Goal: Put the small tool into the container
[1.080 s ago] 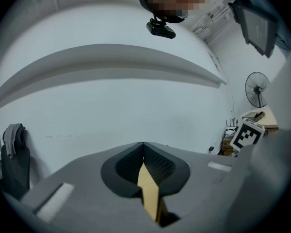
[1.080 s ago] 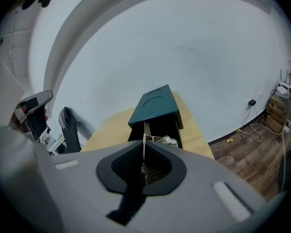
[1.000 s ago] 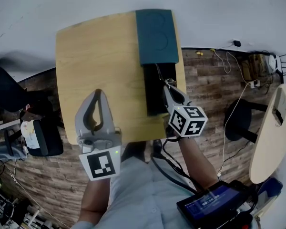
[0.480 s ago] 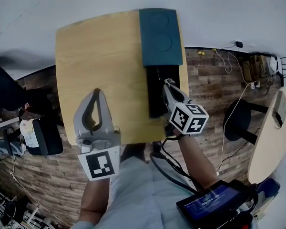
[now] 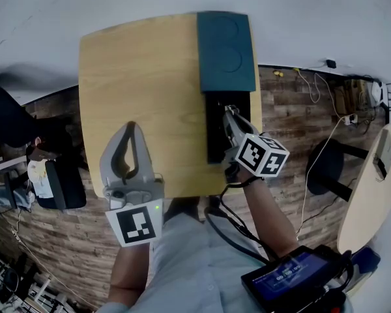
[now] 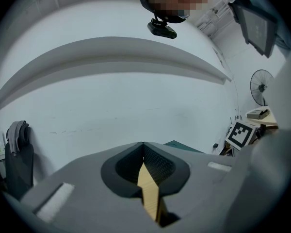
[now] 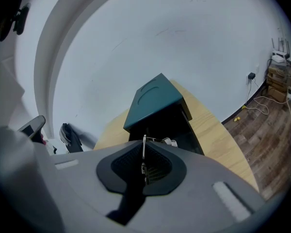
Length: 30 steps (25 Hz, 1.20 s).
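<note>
A black open container (image 5: 216,132) lies on the right side of the wooden table (image 5: 143,77), its teal lid (image 5: 226,51) lying just behind it. My right gripper (image 5: 230,112) hovers over the container's near half, shut on a thin metal tool (image 7: 144,147) whose tip pokes out past the jaws. In the right gripper view the container (image 7: 177,123) and lid (image 7: 153,98) lie straight ahead, and something small and white (image 7: 169,141) shows inside the container. My left gripper (image 5: 134,125) is shut and empty over the table's front left; in its own view its tips (image 6: 143,144) meet.
The table's right edge runs close beside the container. On the wood-plank floor stand a black chair (image 5: 58,188) at left and a dark stool (image 5: 329,165) and a round table (image 5: 371,188) at right. Cables (image 5: 313,83) trail along the wall. A tablet-like device (image 5: 293,279) hangs at the person's waist.
My right gripper has crept a little farther over the container and rolled, its marker cube turning. The left gripper has barely shifted.
</note>
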### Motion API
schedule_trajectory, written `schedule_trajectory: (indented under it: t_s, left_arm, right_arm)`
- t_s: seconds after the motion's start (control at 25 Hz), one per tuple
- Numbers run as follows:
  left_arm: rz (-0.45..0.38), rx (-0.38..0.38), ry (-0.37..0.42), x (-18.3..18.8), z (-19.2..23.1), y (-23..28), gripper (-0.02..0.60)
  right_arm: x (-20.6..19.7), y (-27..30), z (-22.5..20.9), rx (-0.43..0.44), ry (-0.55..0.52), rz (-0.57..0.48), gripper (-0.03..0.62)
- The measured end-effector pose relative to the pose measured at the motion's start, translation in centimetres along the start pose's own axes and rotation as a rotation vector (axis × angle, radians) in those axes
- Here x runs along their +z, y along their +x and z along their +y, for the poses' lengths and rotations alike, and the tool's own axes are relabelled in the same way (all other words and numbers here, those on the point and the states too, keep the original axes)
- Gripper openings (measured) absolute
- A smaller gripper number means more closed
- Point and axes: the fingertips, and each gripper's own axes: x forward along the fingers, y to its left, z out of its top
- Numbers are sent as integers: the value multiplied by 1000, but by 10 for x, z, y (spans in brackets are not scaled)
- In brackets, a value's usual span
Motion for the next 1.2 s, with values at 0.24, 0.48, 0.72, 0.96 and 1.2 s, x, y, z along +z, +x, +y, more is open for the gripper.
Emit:
schedule_trajectory:
  t_s: [0.24, 0.48, 0.72, 0.96, 1.2]
  left_arm:
    - [3, 1, 3, -2, 1, 1, 12]
    - [8, 9, 0, -4, 3, 2, 12]
    - [3, 10, 2, -3, 3, 1, 12]
    - [-7, 13, 3, 2, 1, -6, 12]
    - [-19, 18, 4, 7, 1, -13, 12]
  right_arm:
    - [2, 6, -6, -7, 23, 1, 10]
    - [-2, 11, -14, -26, -6, 34, 42]
    - [-8, 12, -5, -12, -107, 68, 167]
    - [-18, 9, 0, -38, -214, 155, 213]
    - [-27, 4, 8, -69, -349, 307, 275]
